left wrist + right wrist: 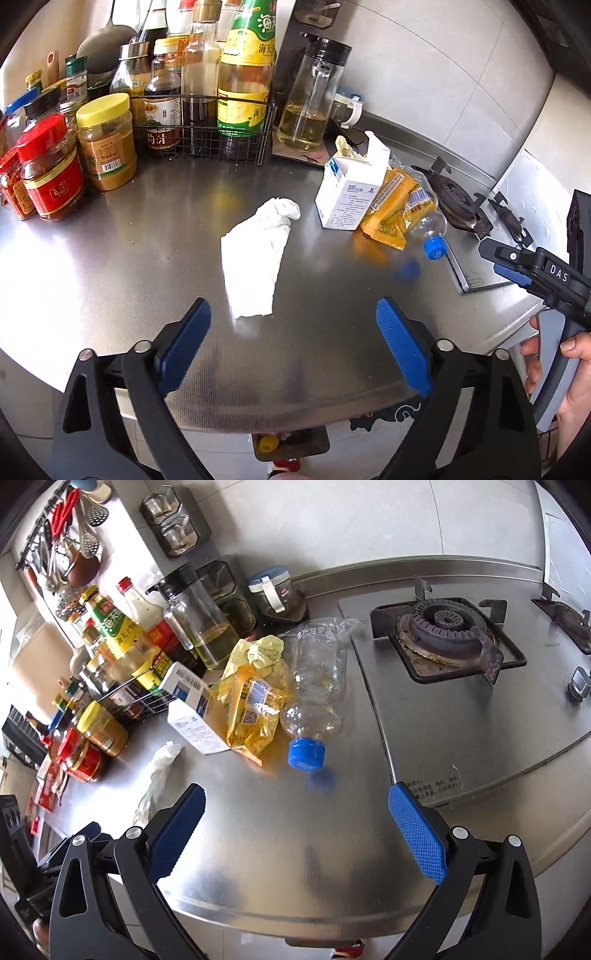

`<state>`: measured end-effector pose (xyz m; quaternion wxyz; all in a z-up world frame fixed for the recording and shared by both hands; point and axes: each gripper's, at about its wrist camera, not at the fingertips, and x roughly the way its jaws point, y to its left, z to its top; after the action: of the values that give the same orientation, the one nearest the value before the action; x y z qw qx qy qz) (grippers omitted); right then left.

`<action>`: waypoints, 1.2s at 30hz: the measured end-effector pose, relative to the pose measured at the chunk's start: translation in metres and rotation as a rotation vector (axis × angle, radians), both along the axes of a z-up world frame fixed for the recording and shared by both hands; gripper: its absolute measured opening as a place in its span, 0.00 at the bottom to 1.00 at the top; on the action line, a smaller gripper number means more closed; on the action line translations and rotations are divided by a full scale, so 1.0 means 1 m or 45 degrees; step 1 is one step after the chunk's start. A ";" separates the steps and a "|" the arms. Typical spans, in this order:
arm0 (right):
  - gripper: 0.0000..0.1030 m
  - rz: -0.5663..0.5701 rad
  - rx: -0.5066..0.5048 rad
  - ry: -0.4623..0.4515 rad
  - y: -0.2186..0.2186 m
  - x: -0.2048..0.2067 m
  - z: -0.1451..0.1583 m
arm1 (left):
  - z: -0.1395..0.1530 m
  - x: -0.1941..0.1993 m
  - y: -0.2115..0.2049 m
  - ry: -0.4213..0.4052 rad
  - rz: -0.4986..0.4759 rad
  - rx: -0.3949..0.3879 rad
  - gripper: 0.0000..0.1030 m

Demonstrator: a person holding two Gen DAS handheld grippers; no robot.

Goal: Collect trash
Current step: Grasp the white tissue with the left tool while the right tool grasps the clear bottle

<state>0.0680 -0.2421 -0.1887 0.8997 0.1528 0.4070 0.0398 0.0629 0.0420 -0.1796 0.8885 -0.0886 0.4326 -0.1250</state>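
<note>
Trash sits uncollected on the steel counter (110,258): crumpled tissue (258,254) nearest, then white carton (351,192), yellow wrappers (388,210) & clear bottle (428,225) bunched by the stove. My left gripper (293,343) & right gripper (295,834) hang above, jaws apart, nothing between. Looks like the approach step; next I'd drop the left onto the tissue, the right onto the bottle.

My work surface is a brushed steel counter (155,258). On it lie a crumpled white tissue (258,254), an opened white carton (351,192), yellow wrappers (255,709) and a clear bottle (314,686) on its side, blue cap toward me. A wire rack (207,144) of sauce bottles and several jars (105,142) stand along the back left; a gas hob (447,642) is apparently set in on the right.
</note>
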 end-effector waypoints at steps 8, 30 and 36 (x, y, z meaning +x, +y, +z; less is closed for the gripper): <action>0.97 -0.023 0.036 0.043 -0.007 0.042 -0.018 | -0.026 0.034 0.010 0.064 0.059 0.034 0.74; 0.32 0.099 -0.053 0.124 0.006 0.058 -0.044 | -0.049 0.060 0.003 0.146 0.071 0.017 0.05; 0.32 0.081 -0.069 0.052 0.002 0.038 -0.027 | -0.036 0.049 0.003 0.089 0.075 0.006 0.02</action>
<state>0.1063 -0.2404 -0.2156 0.8932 0.1162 0.4309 0.0541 0.1122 0.0453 -0.2156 0.8763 -0.1034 0.4609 -0.0947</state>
